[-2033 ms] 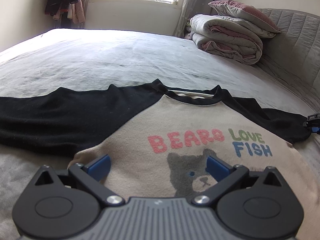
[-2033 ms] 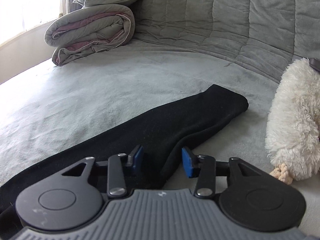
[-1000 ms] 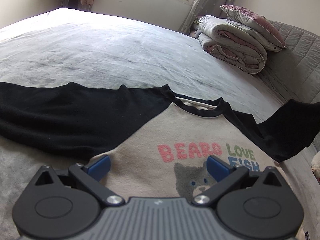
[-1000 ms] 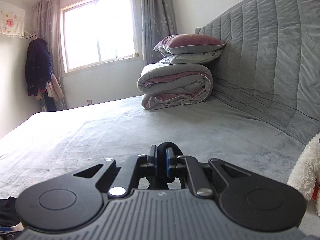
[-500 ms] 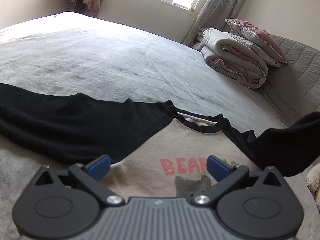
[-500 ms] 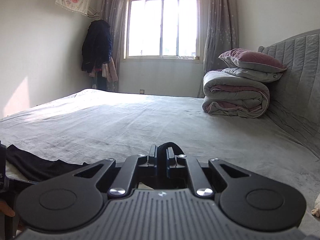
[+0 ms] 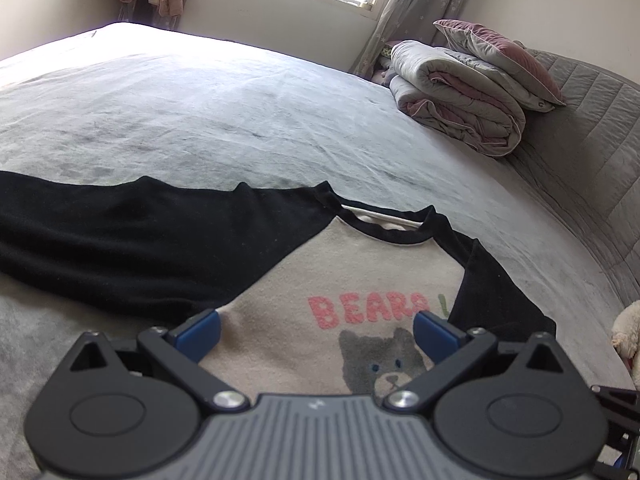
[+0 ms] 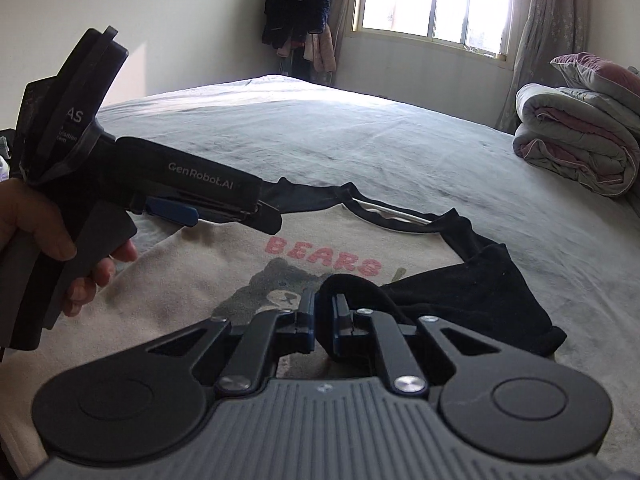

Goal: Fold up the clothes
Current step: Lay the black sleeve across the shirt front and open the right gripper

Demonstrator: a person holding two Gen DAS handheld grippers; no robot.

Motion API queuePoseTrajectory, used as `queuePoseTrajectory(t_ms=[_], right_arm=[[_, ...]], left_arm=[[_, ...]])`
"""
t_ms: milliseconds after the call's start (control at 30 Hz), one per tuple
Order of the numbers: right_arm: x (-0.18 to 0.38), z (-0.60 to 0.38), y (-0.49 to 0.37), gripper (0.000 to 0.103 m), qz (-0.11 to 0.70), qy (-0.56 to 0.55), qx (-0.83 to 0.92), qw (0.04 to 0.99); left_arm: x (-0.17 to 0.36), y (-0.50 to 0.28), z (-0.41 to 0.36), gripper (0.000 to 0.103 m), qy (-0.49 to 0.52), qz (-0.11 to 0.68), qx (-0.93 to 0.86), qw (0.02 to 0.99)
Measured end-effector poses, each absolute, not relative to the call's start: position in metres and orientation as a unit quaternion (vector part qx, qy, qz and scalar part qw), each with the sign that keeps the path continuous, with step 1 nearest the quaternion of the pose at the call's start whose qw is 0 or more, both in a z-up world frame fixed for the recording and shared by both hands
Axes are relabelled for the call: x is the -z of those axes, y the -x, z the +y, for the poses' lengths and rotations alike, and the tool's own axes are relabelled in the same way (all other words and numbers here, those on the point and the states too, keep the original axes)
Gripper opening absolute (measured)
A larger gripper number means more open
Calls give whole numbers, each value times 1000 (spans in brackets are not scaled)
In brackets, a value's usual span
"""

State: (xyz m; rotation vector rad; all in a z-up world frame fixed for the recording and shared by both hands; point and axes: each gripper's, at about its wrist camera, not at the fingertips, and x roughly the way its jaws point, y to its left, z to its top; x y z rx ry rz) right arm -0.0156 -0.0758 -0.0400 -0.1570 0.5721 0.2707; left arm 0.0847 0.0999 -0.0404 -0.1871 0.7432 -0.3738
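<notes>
A beige sweatshirt (image 7: 280,320) (image 8: 200,268) with black sleeves and a bear print lies face up on the grey bed. Its left sleeve (image 7: 120,240) stretches out flat to the left. The right sleeve (image 7: 496,300) (image 8: 480,296) is folded inward over the chest and covers part of the lettering. My right gripper (image 8: 324,320) is shut on the black cuff of that sleeve, low over the bear print. My left gripper (image 7: 316,330) hovers open above the sweatshirt's lower front with nothing between its fingers; in the right wrist view it (image 8: 172,212) is held by a hand (image 8: 32,220).
A rolled duvet (image 7: 460,96) (image 8: 580,144) with a pillow (image 7: 500,48) on top sits at the head of the bed, by the quilted headboard (image 7: 592,128). A fluffy toy (image 7: 628,328) lies at the right edge. Clothes (image 8: 300,12) hang by the window. Grey bed (image 7: 240,100) spreads beyond the collar.
My right gripper closed on the right sleeve's cuff, lifted it and swung it left across the chest. The sleeve now covers "LOVE FISH". The left gripper stayed open and rose slightly.
</notes>
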Motion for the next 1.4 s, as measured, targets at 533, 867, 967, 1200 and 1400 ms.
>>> queuePoseTrajectory(t_ms=[533, 867, 967, 1200, 1400], right_arm=[[38, -113, 23, 60, 336, -38, -266, 903], [28, -210, 26, 61, 355, -111, -114, 921], [29, -237, 27, 61, 366, -142, -65, 917], [31, -255, 31, 61, 377, -162, -29, 911], [27, -250, 30, 64, 378, -174, -44, 908]], left_arm=[[28, -55, 83, 102, 73, 356, 209, 908], [7, -47, -6, 95, -2, 352, 261, 899], [13, -44, -33, 92, -51, 355, 270, 894], [32, -45, -49, 65, -134, 387, 246, 878], [15, -30, -20, 42, -141, 399, 224, 878]])
